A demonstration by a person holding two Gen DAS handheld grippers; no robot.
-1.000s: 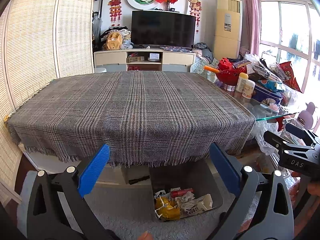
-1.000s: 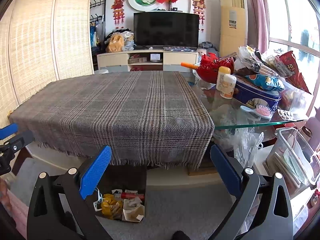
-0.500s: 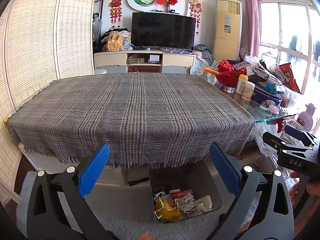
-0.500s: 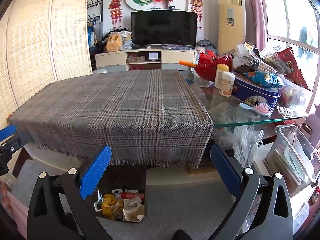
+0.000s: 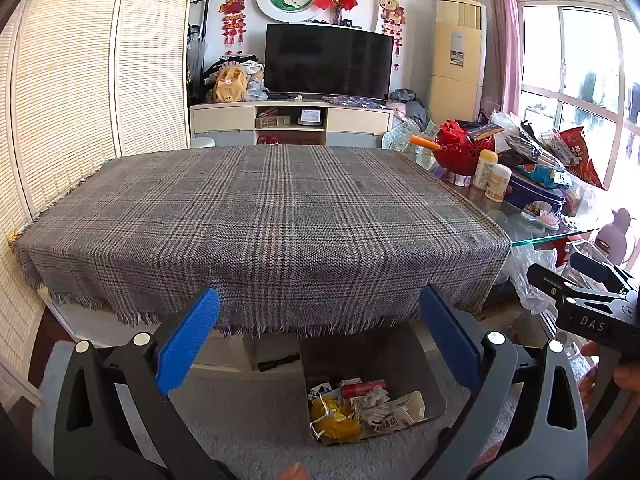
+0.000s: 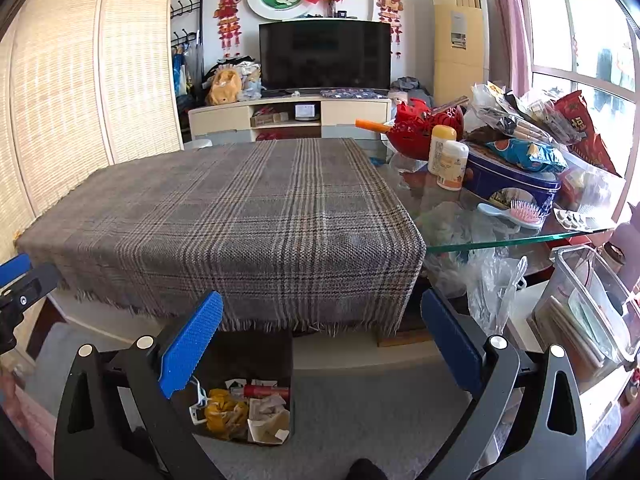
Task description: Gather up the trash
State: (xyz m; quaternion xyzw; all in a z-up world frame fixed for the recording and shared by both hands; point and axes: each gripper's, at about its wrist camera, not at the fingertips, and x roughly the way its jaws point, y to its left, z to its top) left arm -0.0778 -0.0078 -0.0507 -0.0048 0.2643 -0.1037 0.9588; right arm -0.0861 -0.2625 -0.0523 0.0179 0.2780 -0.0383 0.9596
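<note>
Both sets of jaws wide open, empty: left gripper (image 5: 320, 340), right gripper (image 6: 320, 340). Trash sits in the dark open bin (image 5: 432, 384) on the floor below the plaid-cloth desk (image 5: 264, 216): crumpled yellow wrapper (image 5: 334, 420), paper scraps (image 5: 384, 412), red tube (image 5: 362, 387). Likely light, soft, crushable; pinch at a bunched fold.

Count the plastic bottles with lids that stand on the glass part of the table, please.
2. A taller bottle with a yellow lid stands beside the red basket; a shorter one with a white lid stands just in front. Clutter may hide others.
</note>
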